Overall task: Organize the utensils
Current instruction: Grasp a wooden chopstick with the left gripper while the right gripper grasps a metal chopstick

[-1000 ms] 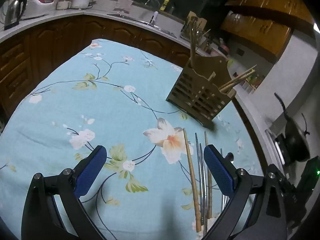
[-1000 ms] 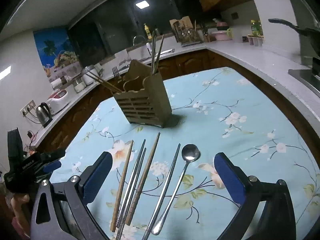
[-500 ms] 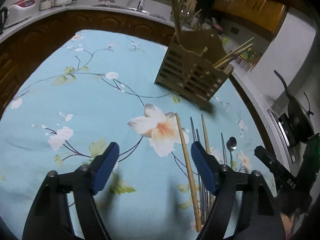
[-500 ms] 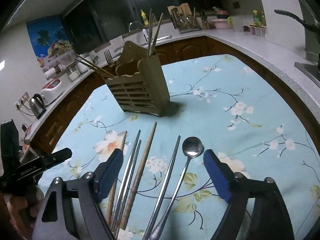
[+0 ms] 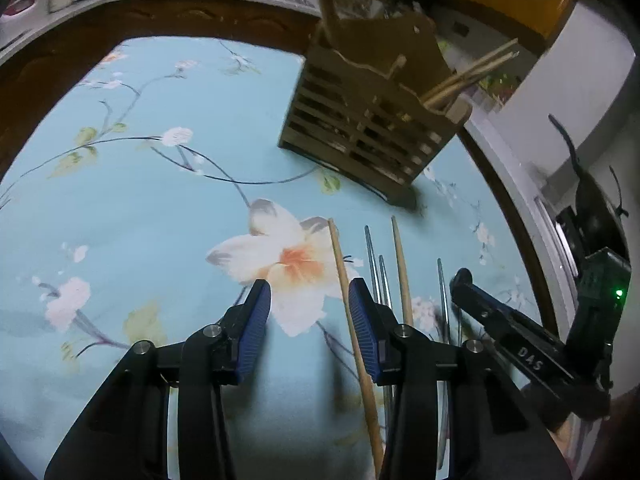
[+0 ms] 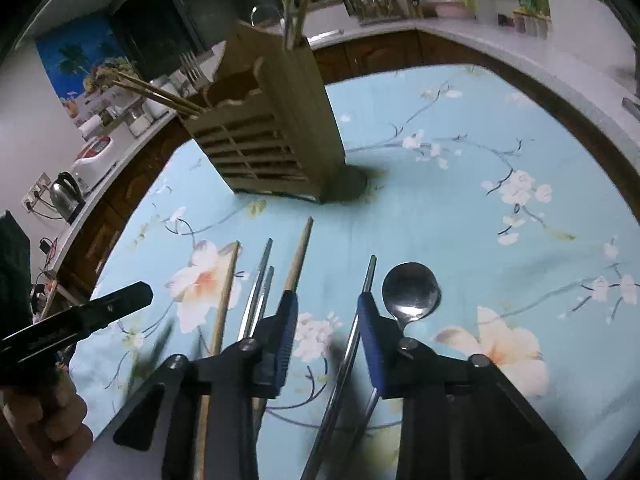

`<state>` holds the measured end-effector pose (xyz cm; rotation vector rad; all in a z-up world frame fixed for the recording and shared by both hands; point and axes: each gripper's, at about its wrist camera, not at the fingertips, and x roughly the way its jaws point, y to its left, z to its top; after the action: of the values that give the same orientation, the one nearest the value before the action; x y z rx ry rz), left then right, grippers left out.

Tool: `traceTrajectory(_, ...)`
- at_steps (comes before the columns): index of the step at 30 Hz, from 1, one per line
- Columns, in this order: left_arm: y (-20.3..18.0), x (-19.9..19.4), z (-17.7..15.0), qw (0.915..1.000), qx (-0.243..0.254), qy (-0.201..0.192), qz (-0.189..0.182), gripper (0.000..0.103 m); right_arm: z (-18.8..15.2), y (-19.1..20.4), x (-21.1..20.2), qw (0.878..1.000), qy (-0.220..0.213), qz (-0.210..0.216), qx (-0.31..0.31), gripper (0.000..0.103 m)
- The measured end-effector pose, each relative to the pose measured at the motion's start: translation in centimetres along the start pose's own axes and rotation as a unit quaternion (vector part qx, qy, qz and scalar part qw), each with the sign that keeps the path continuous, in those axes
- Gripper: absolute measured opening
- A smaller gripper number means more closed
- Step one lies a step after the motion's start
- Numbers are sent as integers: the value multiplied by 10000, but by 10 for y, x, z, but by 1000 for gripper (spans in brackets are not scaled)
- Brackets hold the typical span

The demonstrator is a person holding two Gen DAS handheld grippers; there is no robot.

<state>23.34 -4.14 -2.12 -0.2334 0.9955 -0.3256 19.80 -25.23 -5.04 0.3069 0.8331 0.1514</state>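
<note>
Both grippers' fingers have just been narrowing yet grip nothing — the left gripper (image 5: 309,300) beside the leftmost wooden chopstick (image 5: 343,280), the right gripper (image 6: 327,308) beside a steel chopstick (image 6: 366,280) — so centre each before pinching, then carry to the far slatted wooden holder (image 6: 276,128).

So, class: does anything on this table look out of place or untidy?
Yes. Loose chopsticks and a spoon lie on the floral tablecloth instead of standing in the wooden holder, where other chopsticks already lean.

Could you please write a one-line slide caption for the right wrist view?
Right gripper, jaws just closing, above a metal chopstick beside the spoon, before the wooden utensil holder.
</note>
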Motion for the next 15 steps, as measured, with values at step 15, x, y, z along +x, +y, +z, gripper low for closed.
traceTrajectory(15,-18,64,24,9971,348,680,-57,27,16,-9,33,9991,311,-234,-151,20)
